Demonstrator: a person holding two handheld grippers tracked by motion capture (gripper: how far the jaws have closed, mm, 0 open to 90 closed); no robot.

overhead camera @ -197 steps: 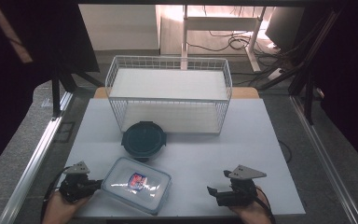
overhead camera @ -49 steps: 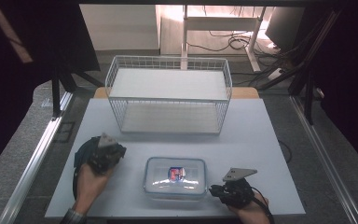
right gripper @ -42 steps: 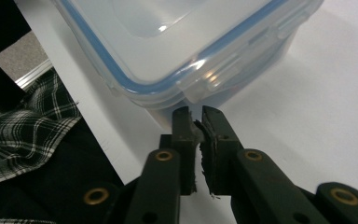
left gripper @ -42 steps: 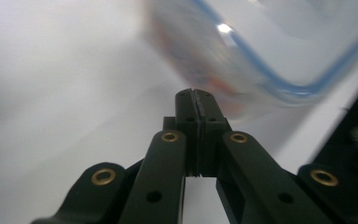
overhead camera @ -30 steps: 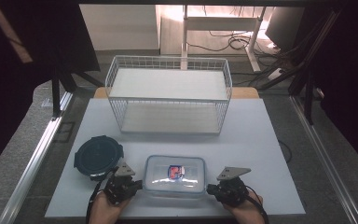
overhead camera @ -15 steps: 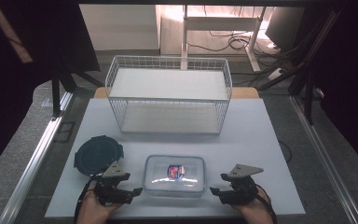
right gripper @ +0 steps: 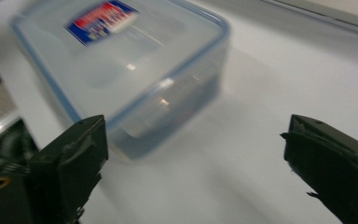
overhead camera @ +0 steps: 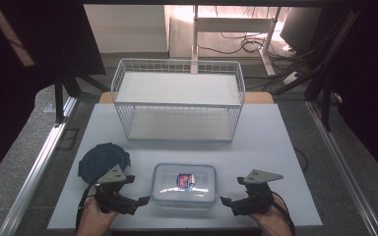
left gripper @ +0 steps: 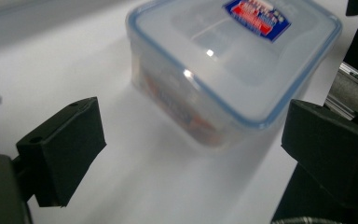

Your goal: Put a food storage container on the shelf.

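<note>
A clear plastic box with a blue-rimmed lid and a red and blue label sits near the table's front edge. My left gripper is just off its left end and my right gripper just off its right end. Both have just been opening and now stand open. In the left gripper view the box lies ahead of the left gripper, untouched by its pads. In the right gripper view the box lies ahead and left of the right gripper, also untouched.
A dark round lid lies flat on the table left of the box, behind my left hand. A white wire basket stands at the back centre. Bare white table stretches right of the box.
Both grippers were shut at the box's two ends and have opened. The left hand has drawn back a little to the left. The box has stayed in place.
</note>
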